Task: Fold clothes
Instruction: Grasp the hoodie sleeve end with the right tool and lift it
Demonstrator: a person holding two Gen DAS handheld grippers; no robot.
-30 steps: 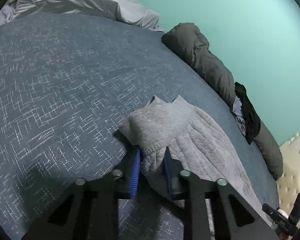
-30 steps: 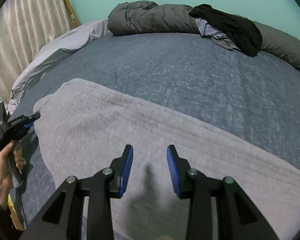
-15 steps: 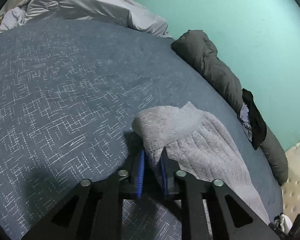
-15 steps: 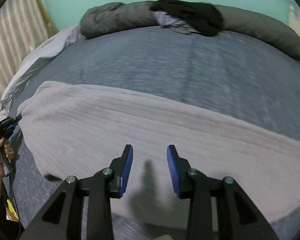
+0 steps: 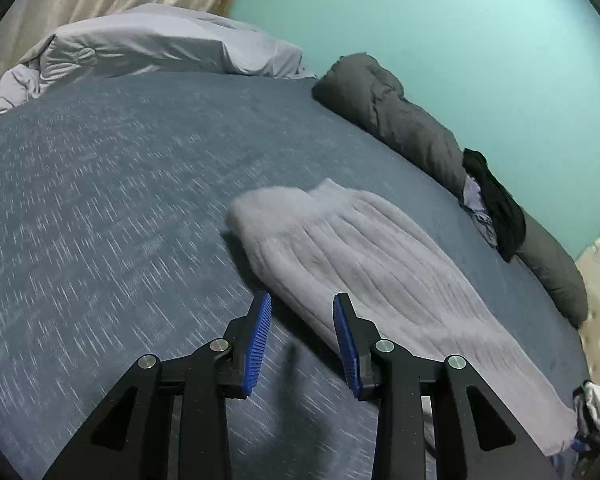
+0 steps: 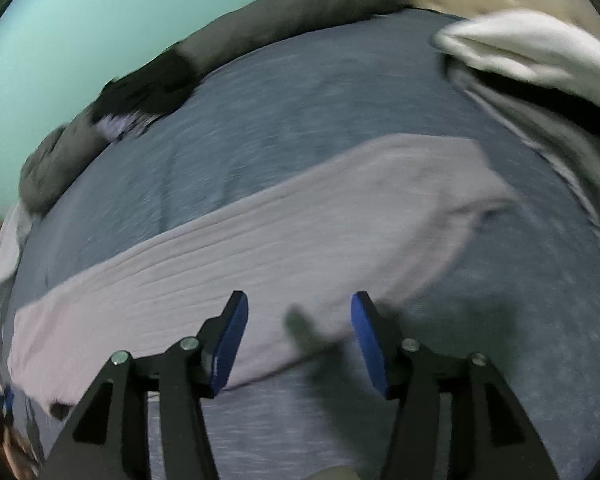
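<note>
A light grey ribbed knit garment [image 5: 364, 272] lies folded into a long strip on the blue bedspread [image 5: 100, 208]. My left gripper [image 5: 302, 320] hangs open just above its near edge, with nothing between the blue pads. In the right wrist view the same garment [image 6: 284, 240] stretches across the bed, blurred by motion. My right gripper [image 6: 298, 320] is open over the garment's near edge and holds nothing.
A dark grey rolled duvet [image 5: 412, 128] runs along the teal wall, with black and lilac clothes [image 5: 496, 208] on it. Pale bedding [image 5: 148, 44] is piled at the far left. White and grey clothes [image 6: 540, 64] lie at the right of the bed.
My left gripper has let go of the garment's end and drawn back, now open. The right gripper has swung right along the garment and opened wider.
</note>
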